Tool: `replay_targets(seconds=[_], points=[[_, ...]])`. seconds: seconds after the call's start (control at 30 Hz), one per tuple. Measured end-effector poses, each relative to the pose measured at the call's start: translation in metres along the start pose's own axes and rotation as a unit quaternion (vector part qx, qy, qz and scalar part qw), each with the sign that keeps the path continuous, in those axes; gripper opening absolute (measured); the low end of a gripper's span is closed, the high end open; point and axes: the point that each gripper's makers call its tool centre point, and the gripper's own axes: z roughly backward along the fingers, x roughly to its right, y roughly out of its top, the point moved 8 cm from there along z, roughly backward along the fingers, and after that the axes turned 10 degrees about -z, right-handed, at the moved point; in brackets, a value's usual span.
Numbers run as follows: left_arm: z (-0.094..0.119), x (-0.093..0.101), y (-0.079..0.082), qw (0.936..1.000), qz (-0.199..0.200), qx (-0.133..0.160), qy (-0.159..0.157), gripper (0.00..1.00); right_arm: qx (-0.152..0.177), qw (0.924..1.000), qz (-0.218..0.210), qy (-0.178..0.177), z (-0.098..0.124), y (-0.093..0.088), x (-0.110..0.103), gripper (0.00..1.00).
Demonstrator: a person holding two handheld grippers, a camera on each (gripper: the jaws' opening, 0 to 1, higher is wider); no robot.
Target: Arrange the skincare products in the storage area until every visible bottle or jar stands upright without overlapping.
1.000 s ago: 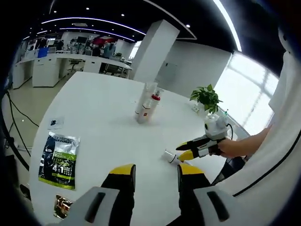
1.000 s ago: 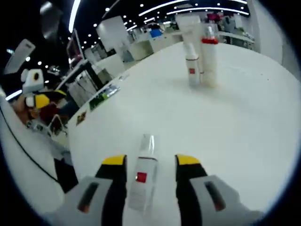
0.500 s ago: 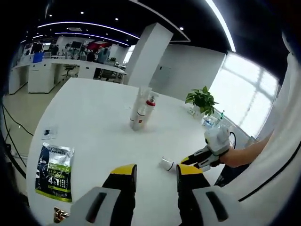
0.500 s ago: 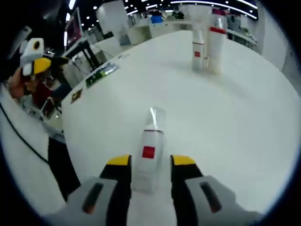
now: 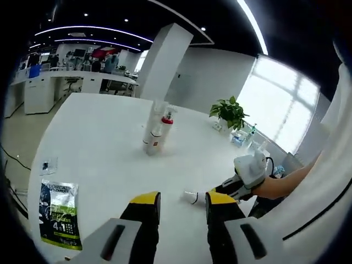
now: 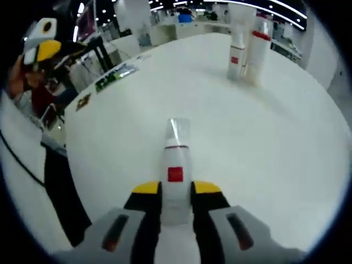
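A white bottle (image 6: 176,175) with a red square label and a clear cap lies lengthwise between the jaws of my right gripper (image 6: 176,190), cap pointing away; the jaws are shut on its body. In the left gripper view its clear cap (image 5: 191,197) pokes out near the table, ahead of the right gripper (image 5: 234,184) held by a hand. Two products stand upright close together farther out: a white tube (image 6: 237,50) and a red-capped bottle (image 6: 257,50), the same pair (image 5: 154,131) in the left gripper view. My left gripper (image 5: 182,200) hovers open over the white table (image 5: 104,137).
A green and black sachet (image 5: 58,212) lies flat near the table's left edge, with a small card (image 5: 47,164) beyond it. A potted plant (image 5: 230,113) stands at the far right edge. The left gripper (image 6: 41,44) shows beyond the table's edge.
My right gripper's jaws have closed in from both sides onto the lying bottle, which now sits straight between them. The left gripper stays open.
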Motion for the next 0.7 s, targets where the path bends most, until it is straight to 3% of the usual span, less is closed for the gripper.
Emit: replay_targets(seconds=[0.17, 0.3, 0.37, 0.47, 0.57, 0.7], points=[[-0.003, 0.003, -0.001, 0.9999, 0.007, -0.001, -0.011, 0.34, 0.018, 0.9998, -0.005, 0.011, 0.005, 0.007, -0.005, 0.18], [-0.012, 0.006, 0.000, 0.9994, 0.015, -0.010, -0.029, 0.35, 0.052, 0.9981, -0.022, 0.024, 0.014, 0.022, -0.009, 0.18], [-0.017, 0.008, 0.002, 0.9990, 0.025, -0.010, -0.036, 0.36, 0.086, 0.9951, -0.035, 0.036, 0.023, 0.034, -0.014, 0.18], [-0.024, 0.012, 0.007, 0.9981, 0.038, -0.009, -0.048, 0.38, 0.137, 0.9872, -0.058, 0.059, 0.038, 0.053, -0.021, 0.18], [-0.032, 0.015, 0.012, 0.9958, 0.072, 0.001, -0.057, 0.40, 0.194, 0.9737, -0.080, 0.088, 0.056, 0.074, -0.030, 0.18], [-0.039, 0.019, 0.021, 0.9884, 0.131, 0.028, -0.071, 0.44, 0.233, 0.9626, -0.070, 0.119, 0.072, 0.095, -0.042, 0.18]])
